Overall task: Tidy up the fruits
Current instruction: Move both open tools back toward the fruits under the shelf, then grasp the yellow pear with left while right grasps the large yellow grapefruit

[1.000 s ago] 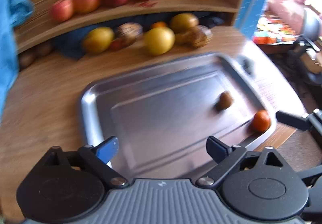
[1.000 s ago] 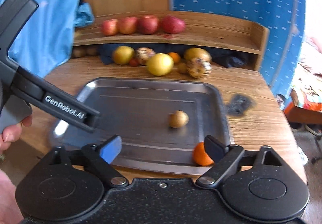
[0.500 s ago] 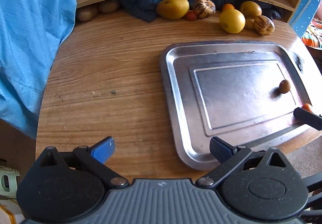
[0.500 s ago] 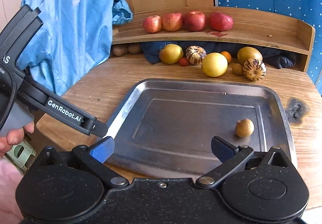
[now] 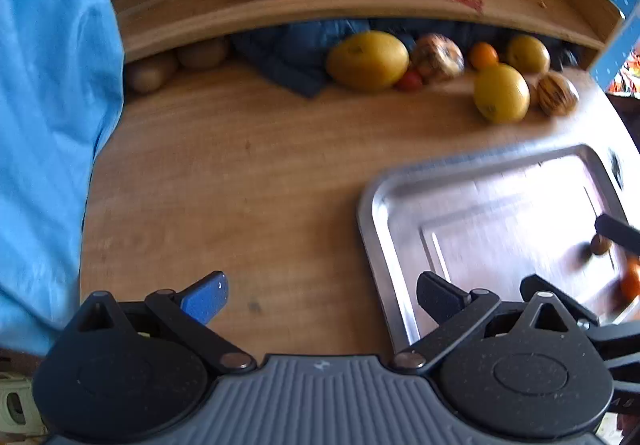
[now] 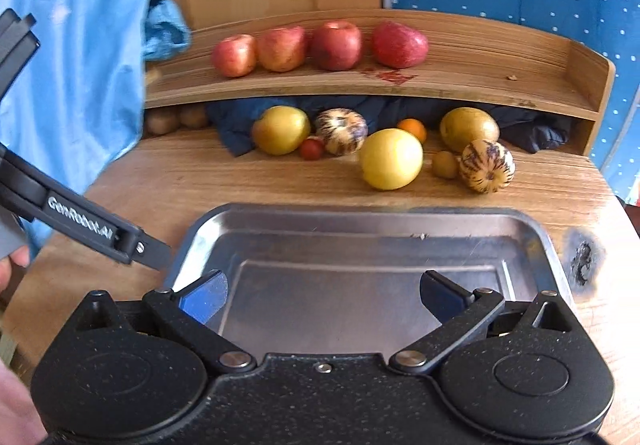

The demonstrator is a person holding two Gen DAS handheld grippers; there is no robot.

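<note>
Hovering between picks: left gripper [image 5: 322, 295] and right gripper [image 6: 322, 293] jaws released, empty; tray [image 6: 360, 219] near bare, perhaps two small fruits; next, yellow fruit [image 6: 391, 159].

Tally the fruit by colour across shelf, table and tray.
Red apples: 4
Large yellow fruits: 3
Striped fruits: 2
Small orange fruits: 2
Small red fruit: 1
Small brown or tan fruits: 4
Total: 16
</note>
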